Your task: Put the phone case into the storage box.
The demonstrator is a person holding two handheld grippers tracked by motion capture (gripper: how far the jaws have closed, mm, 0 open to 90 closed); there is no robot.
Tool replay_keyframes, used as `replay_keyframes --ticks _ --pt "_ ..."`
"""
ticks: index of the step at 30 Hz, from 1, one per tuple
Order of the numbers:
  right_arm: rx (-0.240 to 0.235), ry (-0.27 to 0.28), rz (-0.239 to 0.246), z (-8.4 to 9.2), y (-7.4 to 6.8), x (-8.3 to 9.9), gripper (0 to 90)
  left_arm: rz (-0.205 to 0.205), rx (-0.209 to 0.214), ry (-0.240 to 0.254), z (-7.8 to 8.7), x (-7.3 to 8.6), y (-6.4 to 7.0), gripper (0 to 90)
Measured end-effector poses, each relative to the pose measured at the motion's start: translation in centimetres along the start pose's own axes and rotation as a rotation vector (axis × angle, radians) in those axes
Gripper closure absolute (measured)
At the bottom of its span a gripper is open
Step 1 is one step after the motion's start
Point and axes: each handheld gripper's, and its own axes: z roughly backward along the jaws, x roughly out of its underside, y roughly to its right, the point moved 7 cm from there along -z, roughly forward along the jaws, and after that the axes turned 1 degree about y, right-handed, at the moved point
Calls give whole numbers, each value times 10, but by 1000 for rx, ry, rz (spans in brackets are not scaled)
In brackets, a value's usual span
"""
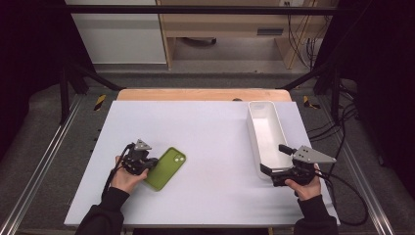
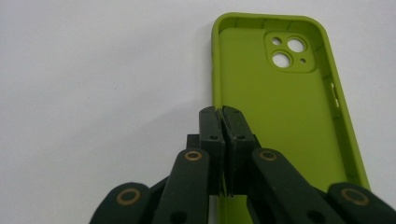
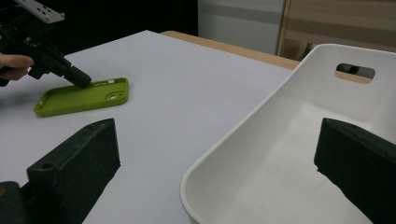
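On the table's (image 1: pixel 210 127) near left, the left gripper (image 2: pixel 223 116) clamps the long edge of a green phone case (image 2: pixel 280 112); at right, the right gripper (image 1: pixel 274 159) stands open astride a white bin's (image 1: pixel 254 129) near end.

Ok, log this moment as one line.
left gripper: fingers shut on phone case side wall | right gripper: fingers open, astride near end of white bin | table
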Motion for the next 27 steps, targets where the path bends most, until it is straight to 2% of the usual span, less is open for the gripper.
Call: replay_keyframes --ticks 9,18,27 --pt "-1 0 0 0 0 0 6 16 16 37 9 -4 -1 882" --pt "-1 3 0 0 0 0 6 -4 5 77 19 -11 2 882" --pt "-2 0 -1 0 0 0 6 -4 1 107 26 -16 4 882"
